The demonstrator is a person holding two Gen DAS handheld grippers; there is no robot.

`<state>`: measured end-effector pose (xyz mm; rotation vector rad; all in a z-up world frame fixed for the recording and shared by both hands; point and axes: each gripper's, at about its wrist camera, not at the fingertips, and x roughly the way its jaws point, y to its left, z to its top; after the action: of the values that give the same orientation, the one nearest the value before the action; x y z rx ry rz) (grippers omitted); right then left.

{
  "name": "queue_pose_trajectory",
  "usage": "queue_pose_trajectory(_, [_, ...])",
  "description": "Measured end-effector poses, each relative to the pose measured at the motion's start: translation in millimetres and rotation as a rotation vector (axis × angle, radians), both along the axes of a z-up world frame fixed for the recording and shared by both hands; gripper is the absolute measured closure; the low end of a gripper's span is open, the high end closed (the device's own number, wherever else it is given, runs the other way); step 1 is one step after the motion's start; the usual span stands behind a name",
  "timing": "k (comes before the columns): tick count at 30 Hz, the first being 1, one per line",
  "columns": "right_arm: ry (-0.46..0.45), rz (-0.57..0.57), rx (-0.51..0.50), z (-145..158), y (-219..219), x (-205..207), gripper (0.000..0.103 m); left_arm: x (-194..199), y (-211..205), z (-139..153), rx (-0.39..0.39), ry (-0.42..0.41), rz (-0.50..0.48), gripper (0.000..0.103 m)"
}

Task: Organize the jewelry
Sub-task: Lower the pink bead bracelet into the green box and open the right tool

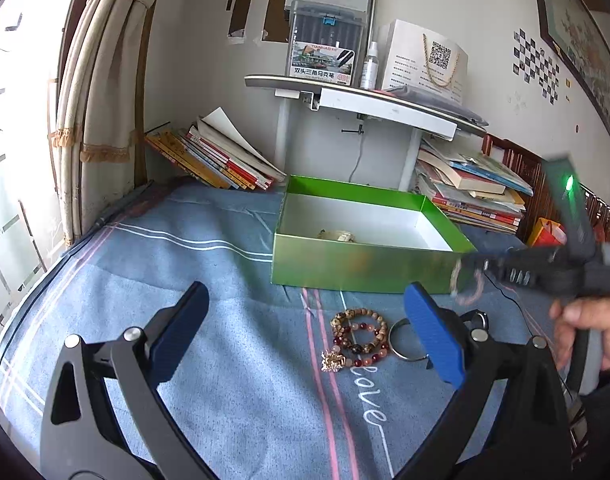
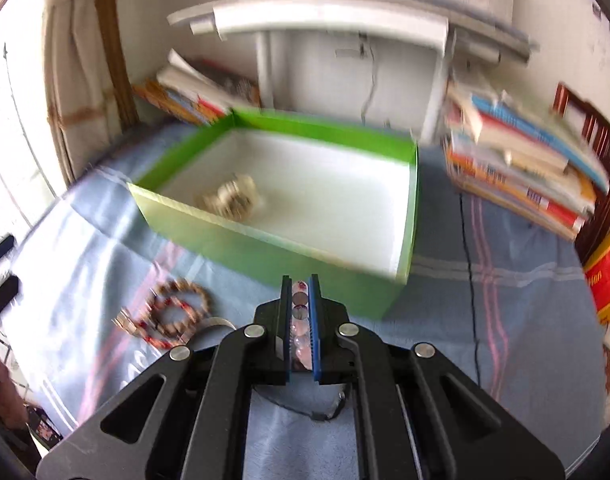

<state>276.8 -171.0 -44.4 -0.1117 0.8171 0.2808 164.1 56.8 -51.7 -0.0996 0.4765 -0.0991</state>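
Left gripper [image 1: 305,328] spread wide above beaded bracelets [image 1: 359,336] and a metal bangle [image 1: 403,344] on the blue bedsheet [image 1: 185,280]; right gripper [image 2: 301,300] pinched a pink bead bracelet [image 2: 300,320] near the green box [image 2: 265,256].

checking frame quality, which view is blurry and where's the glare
Right wrist view: motion blur smears the green box, books and loose bracelets; only the right gripper is sharp. Left wrist view: mostly sharp, window blown out at left, right gripper blurred.
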Motion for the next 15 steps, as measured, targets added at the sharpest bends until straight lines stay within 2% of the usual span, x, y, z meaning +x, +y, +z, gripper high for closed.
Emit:
queue_pose_trajectory(4, [-0.066,0.000,0.021,28,-1,9,0.095,0,-2,-1,-0.001,0.015,-0.019,0.006])
queue_pose_trajectory(8, [-0.109,-0.026,0.050,42,-3,31,0.095,1,-5,-5,0.001,0.038,-0.030,0.006])
queue_pose_trajectory(11, [-0.111,-0.058,0.056,39,-8,54,0.095,1,-6,-8,0.001,0.050,-0.038,0.006])
queue_pose_trajectory(14, [-0.068,-0.091,0.050,26,-12,73,0.094,-1,-8,-10,0.002,0.058,-0.047,0.006])
queue_pose_trajectory(15, [-0.059,-0.112,0.056,22,-15,74,0.082,-1,-8,-10,0.004,0.060,-0.049,0.006])
